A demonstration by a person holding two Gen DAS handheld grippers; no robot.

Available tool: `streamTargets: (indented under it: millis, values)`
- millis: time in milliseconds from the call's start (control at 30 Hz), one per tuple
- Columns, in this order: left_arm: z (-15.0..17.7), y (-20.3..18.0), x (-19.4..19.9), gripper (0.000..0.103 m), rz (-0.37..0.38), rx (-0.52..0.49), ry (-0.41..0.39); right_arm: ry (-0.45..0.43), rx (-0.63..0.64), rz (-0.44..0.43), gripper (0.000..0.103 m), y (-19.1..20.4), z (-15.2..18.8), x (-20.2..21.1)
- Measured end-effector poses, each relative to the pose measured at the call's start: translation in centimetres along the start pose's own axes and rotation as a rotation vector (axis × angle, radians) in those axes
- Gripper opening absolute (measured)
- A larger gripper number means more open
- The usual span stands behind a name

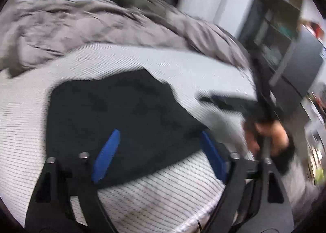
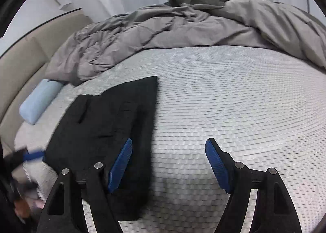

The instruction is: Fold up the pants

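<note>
The black pants (image 1: 122, 114) lie folded into a compact shape on the white textured mattress (image 1: 183, 70). My left gripper (image 1: 160, 132) hovers over their near edge, its blue pads wide apart and pressing on nothing. In the right wrist view the pants (image 2: 108, 123) lie left of centre. My right gripper (image 2: 169, 140) is open, its left pad over the pants' right edge and its right pad over bare mattress (image 2: 224, 94). A blurred hand (image 1: 262, 133) with the right gripper shows at the right of the left wrist view. The left gripper's blue pad (image 2: 33, 155) shows blurred at lower left.
A rumpled grey duvet (image 2: 163, 27) is piled across the far half of the bed. A light-blue roll pillow (image 2: 39, 100) lies by the beige headboard (image 2: 24, 64) on the left. A dark shelf unit (image 1: 281, 35) stands beyond the bed's right side.
</note>
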State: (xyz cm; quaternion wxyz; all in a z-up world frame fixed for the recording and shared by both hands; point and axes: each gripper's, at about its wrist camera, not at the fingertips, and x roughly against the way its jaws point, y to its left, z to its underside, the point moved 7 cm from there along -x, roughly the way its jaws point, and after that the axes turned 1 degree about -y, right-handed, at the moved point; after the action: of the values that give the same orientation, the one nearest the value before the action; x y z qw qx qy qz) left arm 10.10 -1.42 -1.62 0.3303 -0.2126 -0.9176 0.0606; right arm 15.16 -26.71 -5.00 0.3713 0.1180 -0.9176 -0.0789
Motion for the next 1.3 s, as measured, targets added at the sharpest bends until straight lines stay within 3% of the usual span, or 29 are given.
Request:
streamTargets:
  millis: [133,167,200,233,300,433,567,600,633,733,867,933,1033,1067,1133,1200,1300]
  values:
    - [-0.5,6.9,-0.4,0.082,-0.163,0.123,-0.065,0.047,-0.015,-0.176,0.075,2.9,0.7,-0.9]
    - [0.2,8.9,-0.8,0.075,-0.190,0.174,-0.059,0.064,-0.023,-0.223,0.074,3.5,1.0,-1.0]
    - [1.1,10.8,-1.5,0.060,-0.209,0.226,-0.023,0.082,-0.030,-0.267,0.066,3.9,1.2,-1.2]
    - [2.3,12.5,-2.2,0.053,-0.221,0.268,0.035,0.107,-0.036,-0.320,0.057,4.6,1.5,-1.5]
    - [3.2,14.1,-3.2,0.042,-0.233,0.266,0.063,0.155,-0.008,-0.332,0.056,5.5,2.5,-2.0]
    - [3.5,15.0,-4.1,0.040,-0.269,0.216,0.085,0.218,-0.016,-0.310,0.056,5.5,3.4,-4.3]
    - [3.9,15.1,-4.3,0.040,-0.270,0.211,0.086,0.246,-0.106,-0.394,0.057,5.6,3.2,-6.3]
    - [4.0,15.3,-3.8,0.040,-0.269,0.221,0.085,0.239,-0.138,-0.420,0.049,5.6,2.9,-6.5]
    - [3.7,15.3,-3.7,0.040,-0.265,0.231,0.081,0.230,-0.159,-0.434,0.029,5.5,2.6,-6.7]
    - [3.2,14.4,-2.9,0.040,-0.274,0.230,0.066,0.153,-0.111,-0.414,0.021,6.5,1.3,-5.0]
    - [3.2,14.1,-2.3,0.040,-0.285,0.217,0.066,0.058,-0.008,-0.414,0.020,8.4,1.1,-0.1]
    - [3.4,14.4,-2.5,0.040,-0.297,0.226,0.077,0.081,-0.025,-0.403,0.020,7.7,2.3,0.7]
    - [3.6,14.7,-2.9,0.040,-0.303,0.231,0.088,0.204,-0.024,-0.234,0.026,5.5,4.3,-3.3]
    - [3.6,14.7,-2.8,0.040,-0.318,0.230,0.087,0.241,-0.026,-0.213,0.028,5.1,4.8,-4.7]
    - [3.2,14.4,-2.2,0.040,-0.332,0.220,0.067,0.233,-0.049,-0.231,0.035,5.2,4.3,-4.7]
    - [2.6,13.8,-1.3,0.040,-0.340,0.202,0.023,0.165,-0.012,-0.187,0.043,5.3,3.0,-2.8]
    - [1.9,11.4,-0.8,0.040,-0.309,0.111,-0.019,0.010,0.100,-0.096,0.045,5.8,1.4,0.3]
